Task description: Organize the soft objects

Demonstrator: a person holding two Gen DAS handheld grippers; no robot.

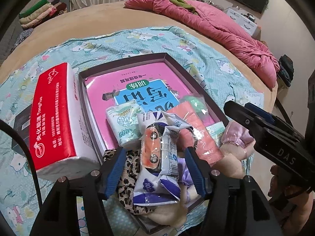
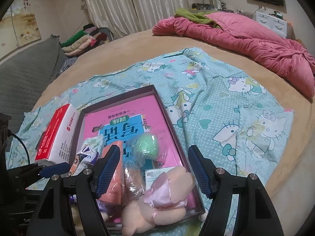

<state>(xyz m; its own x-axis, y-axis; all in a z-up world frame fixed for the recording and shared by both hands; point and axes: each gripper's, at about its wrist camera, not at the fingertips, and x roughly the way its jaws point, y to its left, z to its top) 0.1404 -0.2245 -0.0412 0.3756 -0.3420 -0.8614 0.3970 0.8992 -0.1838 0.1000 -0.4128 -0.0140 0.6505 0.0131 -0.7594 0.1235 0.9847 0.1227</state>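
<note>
Soft objects lie heaped at the near end of a shallow dark-walled box (image 1: 165, 56) on a bed. Nearest, in the left wrist view, a crumpled white and purple plastic packet (image 1: 157, 181) sits between the blue pads of the left gripper (image 1: 155, 170); the jaws stand apart with a gap on each side, pressing on nothing. Under it lie a leopard-print cloth (image 1: 128, 184) and some cream plush. In the right wrist view the right gripper (image 2: 154, 170) is spread wide above a peach plush toy (image 2: 157, 202) with a pink satin bow, not gripping it; the toy's lower part runs out of frame. Just beyond are a folded coral towel in clear wrap (image 1: 195, 129), a small tissue pack (image 1: 126, 123) and a green ball in a bag (image 2: 146, 146), all resting on a pink book (image 2: 135, 110) that covers the box floor; its title is half hidden by the pile. A red and white tissue pack (image 1: 57, 118) stands outside, against the box's left wall. The box sits on a pale blue cartoon-cat sheet (image 2: 226, 102) spread over a tan bedcover (image 2: 137, 47). Farther back lies a rumpled pink quilt (image 2: 246, 43) with a green garment on it, folded clothes (image 2: 82, 39) at the left, curtains (image 2: 118, 5) and a dark screen on the wall. What the packet holds cannot be made out.
</note>
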